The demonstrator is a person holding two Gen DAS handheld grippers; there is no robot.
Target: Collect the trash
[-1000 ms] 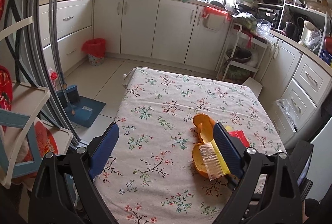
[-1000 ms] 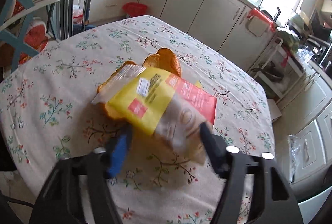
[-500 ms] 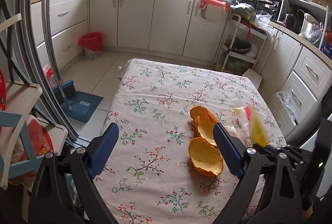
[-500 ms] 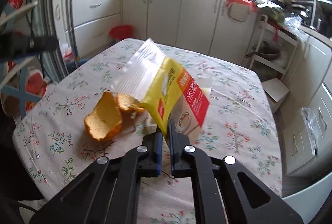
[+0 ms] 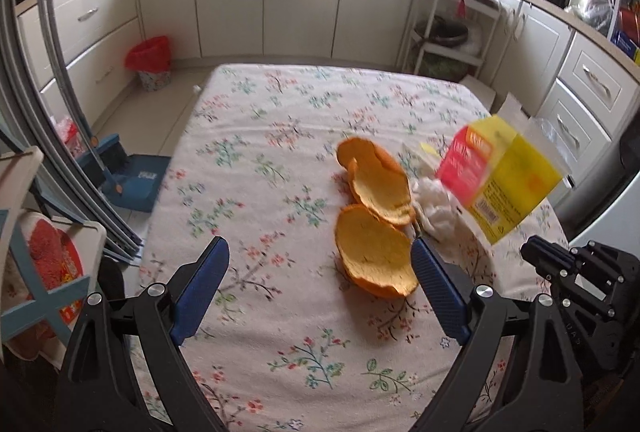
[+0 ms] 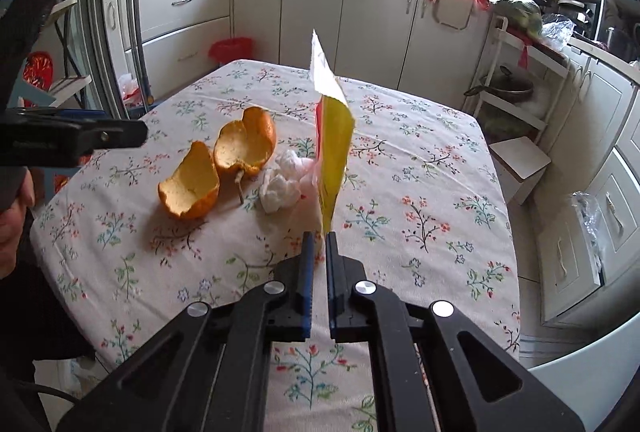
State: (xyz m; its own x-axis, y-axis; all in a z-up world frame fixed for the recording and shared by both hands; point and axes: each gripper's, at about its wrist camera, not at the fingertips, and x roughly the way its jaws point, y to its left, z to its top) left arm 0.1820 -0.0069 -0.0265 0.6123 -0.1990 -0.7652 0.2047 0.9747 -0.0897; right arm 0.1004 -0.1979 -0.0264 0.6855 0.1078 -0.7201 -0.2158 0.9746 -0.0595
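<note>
My right gripper (image 6: pixel 317 238) is shut on a yellow and red snack wrapper (image 6: pixel 332 136) and holds it upright above the table; the wrapper also shows in the left wrist view (image 5: pixel 498 178). Orange peel halves (image 5: pixel 374 256) (image 6: pixel 218 168) and a crumpled white tissue (image 5: pixel 434 208) (image 6: pixel 282 186) lie on the floral tablecloth (image 5: pixel 280 160). My left gripper (image 5: pixel 318 282) is open and empty, low over the table, with the near peel half just inside its right finger.
A red-lined trash bin (image 5: pixel 150 62) (image 6: pixel 232 50) stands on the floor by the far cabinets. A blue dustpan and broom (image 5: pixel 128 174) are left of the table. A wire rack (image 5: pixel 448 32) and drawers stand at the right.
My right gripper closed on the wrapper and lifted it off the peels, uncovering the tissue. My left gripper moved forward and lower toward the peels.
</note>
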